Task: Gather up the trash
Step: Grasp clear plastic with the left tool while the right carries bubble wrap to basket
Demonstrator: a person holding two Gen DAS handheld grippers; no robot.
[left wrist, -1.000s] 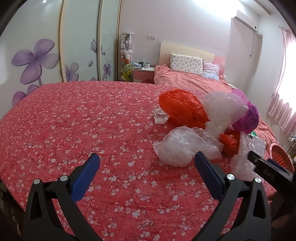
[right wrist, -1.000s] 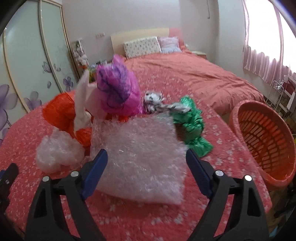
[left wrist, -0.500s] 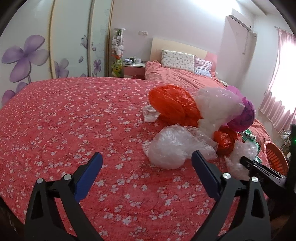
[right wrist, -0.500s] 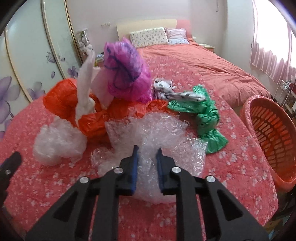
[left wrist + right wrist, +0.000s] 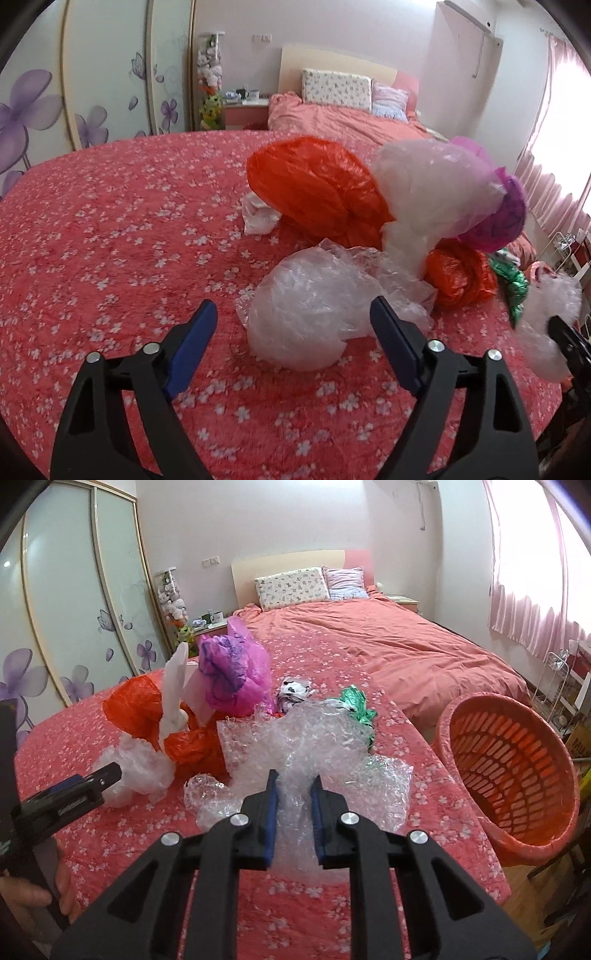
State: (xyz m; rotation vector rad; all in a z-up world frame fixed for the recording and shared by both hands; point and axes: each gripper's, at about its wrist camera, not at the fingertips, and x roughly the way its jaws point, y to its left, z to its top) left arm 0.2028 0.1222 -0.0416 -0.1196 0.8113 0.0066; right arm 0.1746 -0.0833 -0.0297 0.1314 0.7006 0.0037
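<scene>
Right wrist view: the right tongs (image 5: pixel 294 781) are pinched onto a crumpled sheet of bubble wrap (image 5: pixel 314 753), whose bunched middle is squeezed between the blue pads while its edges spread over the red floral cover (image 5: pixel 92 834). Behind the sheet lie the remaining pieces of trash: an orange plastic bag (image 5: pixel 136 709), a magenta bag (image 5: pixel 236 679), a green foil wrapper (image 5: pixel 356 705) and a small black-and-white wrapper (image 5: pixel 293 690). An orange laundry basket (image 5: pixel 509 771) stands off the cover's right edge, tilted with its mouth toward the camera. At lower left a person's hand (image 5: pixel 33 897) grips the handle of the other tool.

Left wrist view: the left tongs (image 5: pixel 293 317) stand wide apart and are closing, pads not touching anything; a clear crumpled plastic bag (image 5: pixel 314 306) lies just ahead of and between them on the cover. Beyond it sit the orange bag (image 5: pixel 314 188), a cloudy white bag (image 5: pixel 436 192) and a small white scrap (image 5: pixel 258 218). At the right edge the bubble wrap (image 5: pixel 546 310) appears blurred against the tip of the right tool.
</scene>
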